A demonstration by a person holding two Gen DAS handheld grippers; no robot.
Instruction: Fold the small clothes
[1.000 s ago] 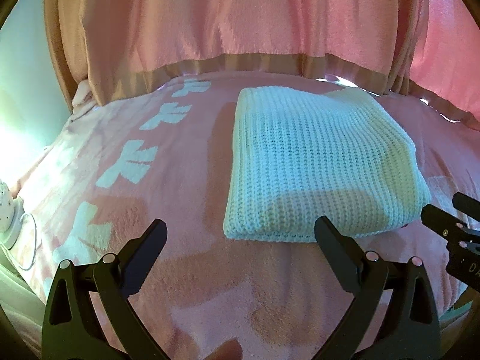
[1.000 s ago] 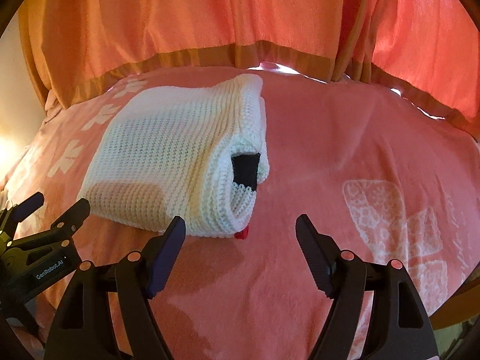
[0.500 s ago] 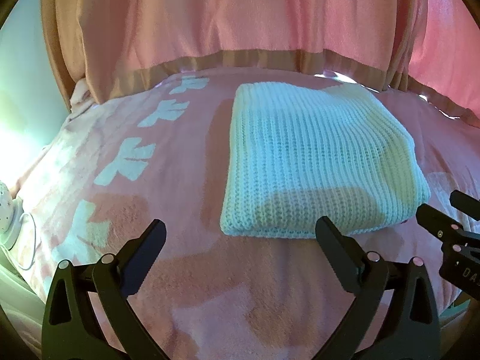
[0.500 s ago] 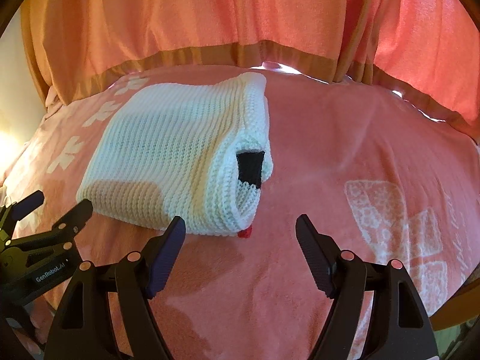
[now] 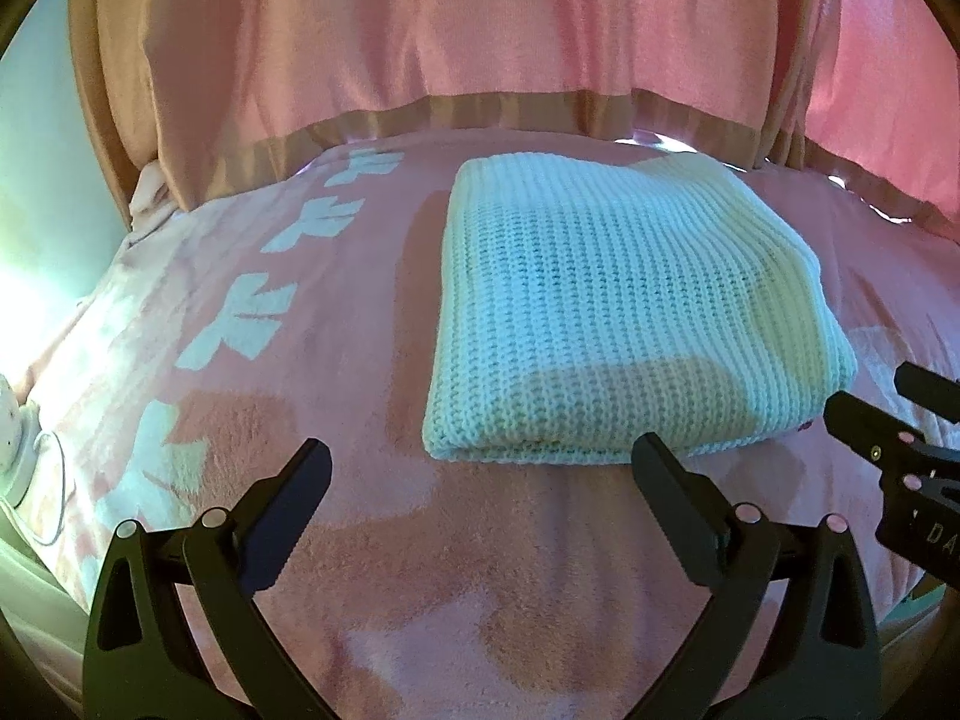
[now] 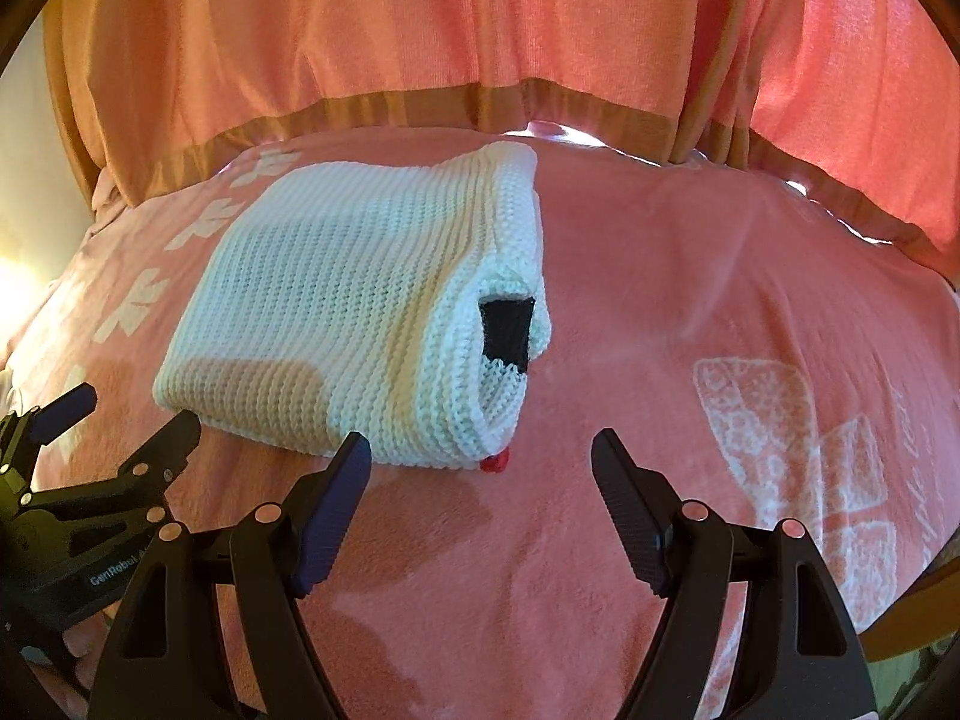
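white knit garment [image 5: 624, 312] lies folded into a thick rectangle on a pink blanket [image 5: 480, 570] printed with pale motifs. in the right wrist view the fold's open end faces the camera: layered knit edges, a black patch [image 6: 507, 330] showing inside, and a small red bit [image 6: 495, 463] peeking out from under the near corner.

left tongs [image 5: 480, 468] are released, both fingers spread wide over bare blanket just short of the garment's near edge, nothing between them. right tongs [image 6: 480, 462] are also released, wide apart, empty; their left finger tip overlaps the garment's near right corner in the view, contact cannot be told.

each tongs shows at the edge of the other's view, the two near each other, side by side before the garment.

pink curtain [image 6: 480, 30] with a tan hem band hangs behind the blanket's far edge.
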